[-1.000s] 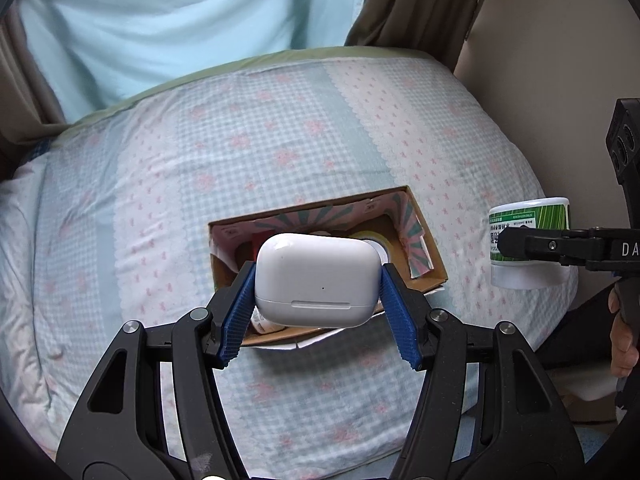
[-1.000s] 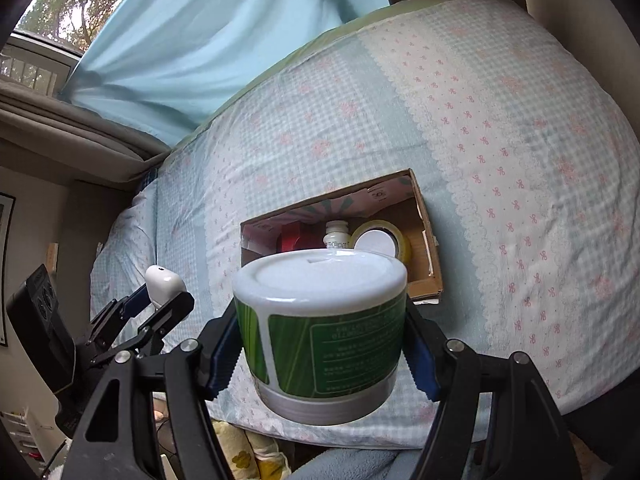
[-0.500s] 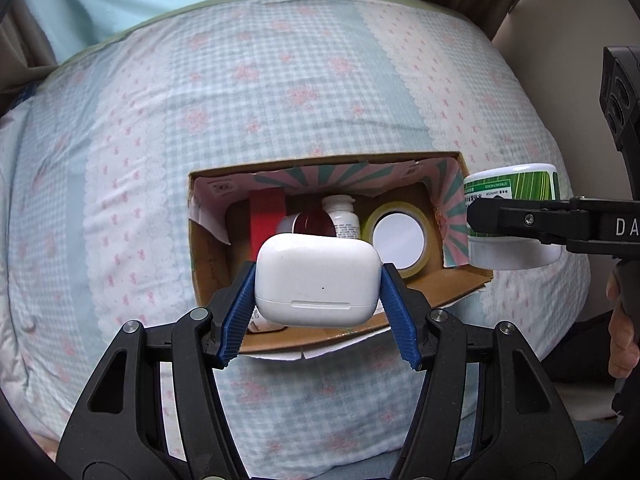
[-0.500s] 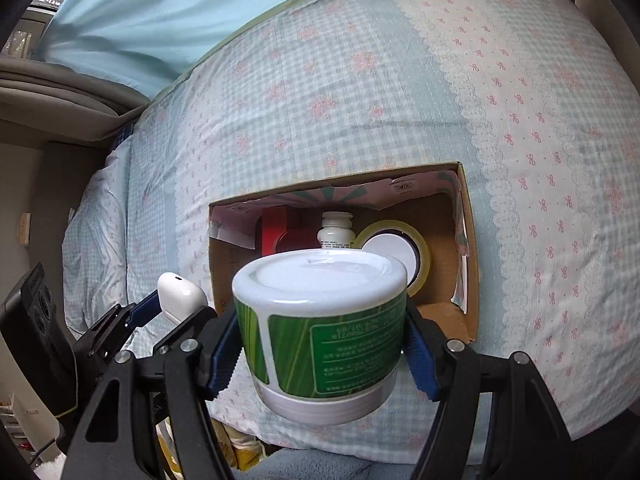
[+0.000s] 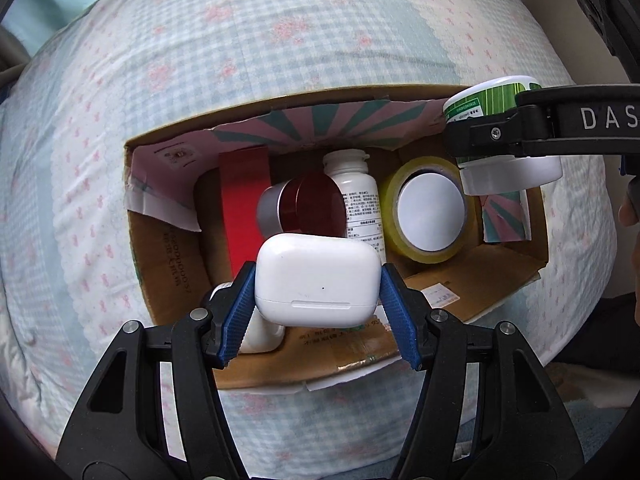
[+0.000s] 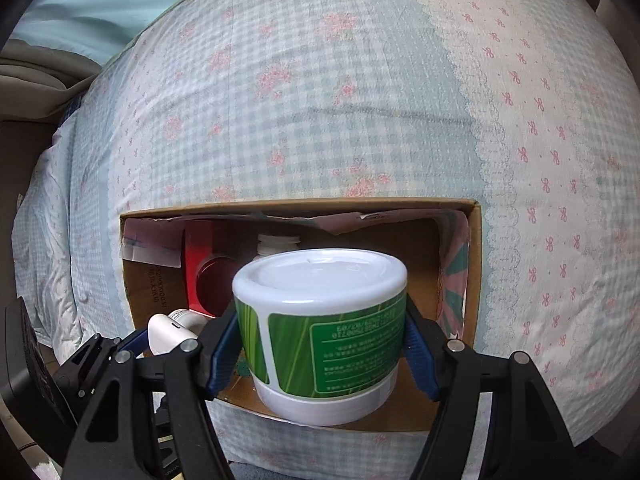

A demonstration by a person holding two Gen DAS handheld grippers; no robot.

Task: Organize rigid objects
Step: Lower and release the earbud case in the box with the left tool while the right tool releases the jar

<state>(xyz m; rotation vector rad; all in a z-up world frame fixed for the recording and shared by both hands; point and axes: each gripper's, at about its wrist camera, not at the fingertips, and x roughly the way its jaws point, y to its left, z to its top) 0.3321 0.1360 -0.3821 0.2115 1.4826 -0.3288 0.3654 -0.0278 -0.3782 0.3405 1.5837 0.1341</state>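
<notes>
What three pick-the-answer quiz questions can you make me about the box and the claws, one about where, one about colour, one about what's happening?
1. Where is the tape roll lying?
A. Inside the cardboard box
B. On the bedsheet beside the box
C. In a claw

2. What colour is the label on the tub?
A. Purple
B. Green
C. Orange

3. What is the left claw doing?
A. Hanging open with nothing in it
B. Gripping the white earbud case
C. Gripping a red jar

Answers:
1. A, the yellowish roll sits among the things in the box.
2. B, green stripes wrap the white tub held in the right claw.
3. B, both blue pads press the case's sides.
</notes>
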